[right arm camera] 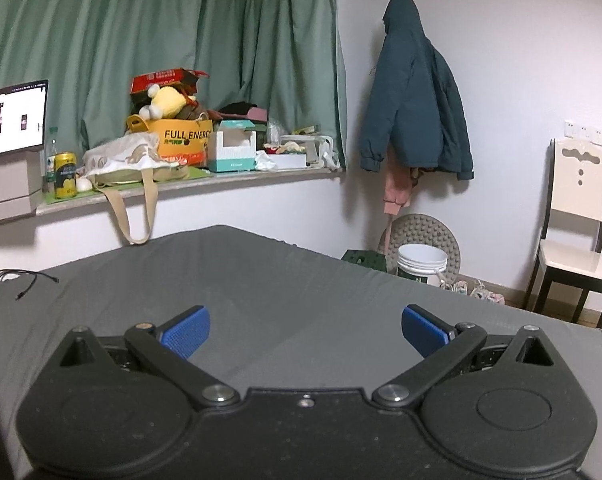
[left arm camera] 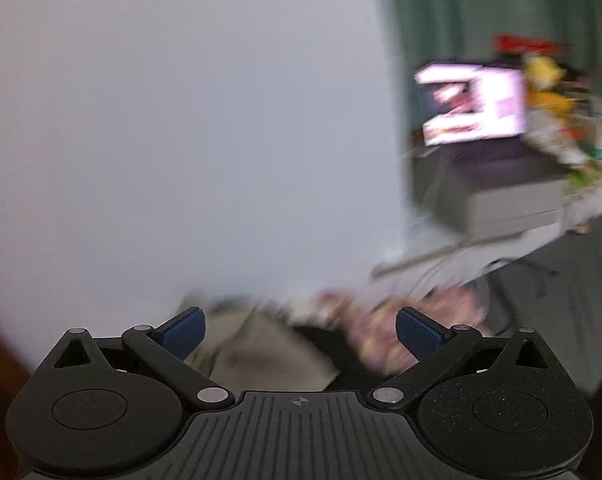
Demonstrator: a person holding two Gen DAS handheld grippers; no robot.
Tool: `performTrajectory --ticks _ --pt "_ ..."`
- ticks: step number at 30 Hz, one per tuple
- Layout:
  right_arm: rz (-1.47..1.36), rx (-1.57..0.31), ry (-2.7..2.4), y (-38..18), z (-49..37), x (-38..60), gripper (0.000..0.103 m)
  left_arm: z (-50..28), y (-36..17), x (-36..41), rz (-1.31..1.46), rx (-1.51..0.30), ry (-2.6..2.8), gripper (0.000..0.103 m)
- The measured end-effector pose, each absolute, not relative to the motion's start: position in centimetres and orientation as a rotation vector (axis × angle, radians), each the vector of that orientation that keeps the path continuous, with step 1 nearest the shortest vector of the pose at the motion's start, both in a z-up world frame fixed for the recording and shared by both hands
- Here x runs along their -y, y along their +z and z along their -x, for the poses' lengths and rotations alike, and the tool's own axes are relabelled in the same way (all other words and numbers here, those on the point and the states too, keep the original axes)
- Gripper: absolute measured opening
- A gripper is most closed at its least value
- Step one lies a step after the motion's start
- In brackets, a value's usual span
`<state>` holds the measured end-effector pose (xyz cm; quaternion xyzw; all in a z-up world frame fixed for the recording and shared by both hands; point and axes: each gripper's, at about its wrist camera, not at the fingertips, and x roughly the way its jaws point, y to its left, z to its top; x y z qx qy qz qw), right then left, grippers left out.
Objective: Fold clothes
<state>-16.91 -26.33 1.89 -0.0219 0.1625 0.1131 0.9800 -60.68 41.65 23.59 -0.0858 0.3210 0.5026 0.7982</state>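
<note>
In the left wrist view the whole picture is smearing with motion blur. The left tongs point(left arm camera: 300, 334) are standing wide apart with nothing between the blue pads point(left arm camera: 185, 330). Beyond them, low in the middle, a crumpled pinkish patterned garment point(left arm camera: 375, 334) is lying on the bed point(left arm camera: 549, 300), just beside a pale beige cloth point(left arm camera: 257, 354) to its left; neither is touching the tongs. A white wall point(left arm camera: 181, 120) is filling the left and upper part. To the far right a lit monitor point(left arm camera: 473, 102) is sitting on a grey box point(left arm camera: 501, 204), with a green curtain point(left arm camera: 481, 12) behind it and a blurred heap of coloured things at the right edge.

In the right wrist view the right tongs point(right arm camera: 305, 332) are also gaping wide, empty, hovering over the bed's dark grey sheet point(right arm camera: 285, 280), which is lying bare and fairly smooth ahead. The bed's far edge is running close under a windowsill point(right arm camera: 189, 186), and its right edge is slanting down toward the floor. A thin black cable point(right arm camera: 25, 280) is trailing on the sheet at far left. No garment is showing on the bed here. The sill is crowding with an orange box point(right arm camera: 185, 140), a yellow plush toy point(right arm camera: 167, 102), a yellow can point(right arm camera: 65, 174) and a tote bag point(right arm camera: 125, 160) whose straps are dangling over the edge. On the right wall a dark teal jacket point(right arm camera: 415, 100) is hanging; below it a white bucket point(right arm camera: 421, 262) is standing on the floor, and a cream chair point(right arm camera: 577, 232) is standing at the far right.
</note>
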Motion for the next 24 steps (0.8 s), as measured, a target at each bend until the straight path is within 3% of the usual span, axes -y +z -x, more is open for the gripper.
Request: performTrajectory --ticks 3,5,10,11,15,17,19,24 --pt "0.057 -0.345 0.224 1.6 16.8 25.9 0.103 60.9 18.5 -44.2 0.186 -0.764 1.100 0.091" --pt "0.079 -0.355 0.220 1.3 16.9 25.6 0.103 60.6 16.4 -45.2 0.205 -0.797 1.101 0.079" --pt "0.125 -0.378 0.213 0.9 17.2 25.0 0.103 60.2 13.2 -47.2 0.361 -0.738 1.068 0.075" --pt "0.130 -0.378 0.216 0.8 17.3 24.9 0.103 59.8 12.5 -47.7 0.365 -0.745 1.083 0.064" --pt "0.149 -0.379 0.229 0.7 17.7 24.5 0.103 60.2 11.4 -50.0 0.478 -0.706 1.114 0.039" --pt "0.171 -0.377 0.232 0.7 17.9 24.2 0.103 60.9 10.9 -51.0 0.577 -0.643 1.115 0.017" --pt "0.187 -0.380 0.240 0.5 18.0 23.9 0.103 61.5 10.7 -51.4 0.650 -0.597 1.096 0.006" --pt "0.219 -0.393 0.258 0.2 17.9 23.3 0.103 61.7 10.8 -50.7 0.649 -0.553 1.079 0.002"
